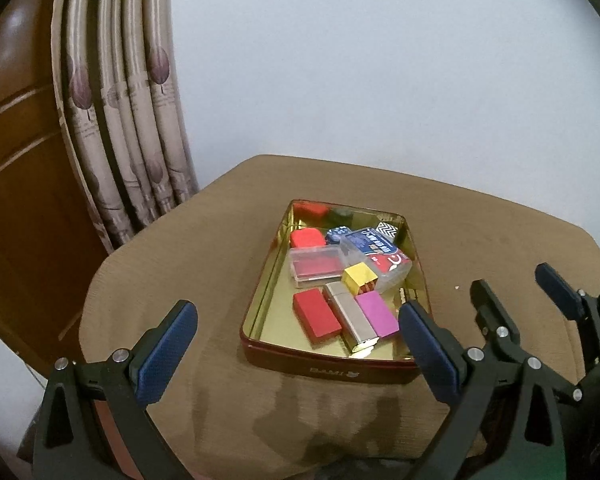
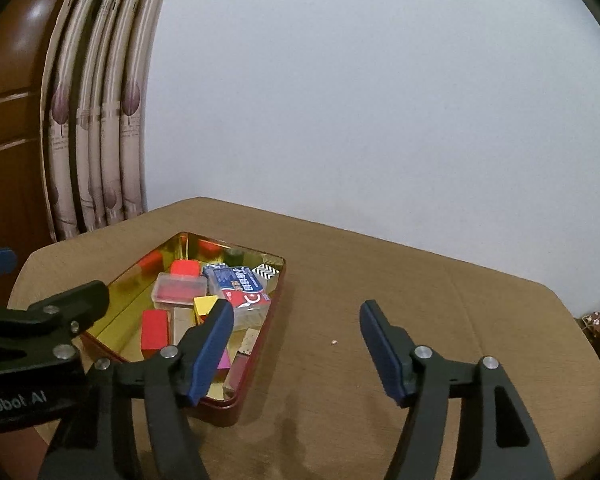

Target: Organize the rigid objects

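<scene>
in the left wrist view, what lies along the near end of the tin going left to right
red block → silver block → pink block, all inside the tin

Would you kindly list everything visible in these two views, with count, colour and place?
tin: one, dark red outside, gold inside, on the table centre
flat blocks: three, red, silver and pink, side by side at the tin's near end
yellow block: one, mid-tin
clear cases: two, red and blue-red contents, mid-tin
red block: one, toward the far end
zigzag block: one, black-white, far right corner
table: one, tan cloth
curtain: beige, far left
left tongs: black, blue pads, open, empty
right tongs: same, open, empty
</scene>
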Demonstrator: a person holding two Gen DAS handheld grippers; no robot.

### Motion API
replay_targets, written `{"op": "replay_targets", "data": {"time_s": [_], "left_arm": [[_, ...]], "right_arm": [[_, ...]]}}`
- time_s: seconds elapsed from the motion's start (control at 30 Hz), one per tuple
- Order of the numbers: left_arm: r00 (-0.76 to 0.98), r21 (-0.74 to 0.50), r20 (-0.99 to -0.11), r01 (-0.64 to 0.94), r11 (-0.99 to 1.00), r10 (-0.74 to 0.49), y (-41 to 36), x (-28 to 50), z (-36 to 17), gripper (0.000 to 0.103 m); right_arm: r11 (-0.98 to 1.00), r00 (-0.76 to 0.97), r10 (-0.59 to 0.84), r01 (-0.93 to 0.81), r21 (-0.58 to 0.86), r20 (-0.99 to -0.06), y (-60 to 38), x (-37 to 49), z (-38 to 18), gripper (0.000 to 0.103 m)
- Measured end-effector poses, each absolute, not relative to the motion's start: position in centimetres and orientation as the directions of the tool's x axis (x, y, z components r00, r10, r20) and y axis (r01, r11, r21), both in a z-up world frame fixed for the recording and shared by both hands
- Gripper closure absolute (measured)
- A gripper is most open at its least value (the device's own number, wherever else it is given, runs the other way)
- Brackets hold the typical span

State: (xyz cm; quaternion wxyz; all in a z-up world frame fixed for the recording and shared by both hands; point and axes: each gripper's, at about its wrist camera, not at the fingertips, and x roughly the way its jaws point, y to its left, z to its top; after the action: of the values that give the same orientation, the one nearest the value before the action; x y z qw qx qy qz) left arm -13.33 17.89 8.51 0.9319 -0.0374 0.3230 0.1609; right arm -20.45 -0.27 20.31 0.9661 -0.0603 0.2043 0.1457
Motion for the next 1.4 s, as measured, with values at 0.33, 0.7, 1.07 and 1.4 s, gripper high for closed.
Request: {"op": "replay_targets", "data": {"time_s": [0.33,0.7,1.07,1.4], "left_arm": [[0.750,-0.001,-0.604,-0.339,0.941,0.270,18.4,-13.5,8.1,0.004],[0.748,0.026,-0.611,-0.309,0.951,0.260,18.2,-13.1,7.7,0.003],[0.755,0.053,-0.614,-0.254,0.966,0.232,17.7,-12.9,7.5,0.003],[0.777,0.064,-0.596,-0.204,0.977,0.201,17.1,-13.2,7.6,0.001]], "right_arm": [[0.957,0.883,0.250,-0.288,-0.040,-0.398,-0.5,-21.4,20.1,0.034],[0.949,0.869,0.264,-0.311,-0.047,-0.418,-0.4,-21.5,19.6,0.034],[0.946,0.858,0.272,-0.322,-0.044,-0.437,-0.8,-21.4,19.1,0.034],[0.943,0.848,0.279,-0.330,-0.037,-0.450,-1.1,-21.2,18.7,0.034]]}}
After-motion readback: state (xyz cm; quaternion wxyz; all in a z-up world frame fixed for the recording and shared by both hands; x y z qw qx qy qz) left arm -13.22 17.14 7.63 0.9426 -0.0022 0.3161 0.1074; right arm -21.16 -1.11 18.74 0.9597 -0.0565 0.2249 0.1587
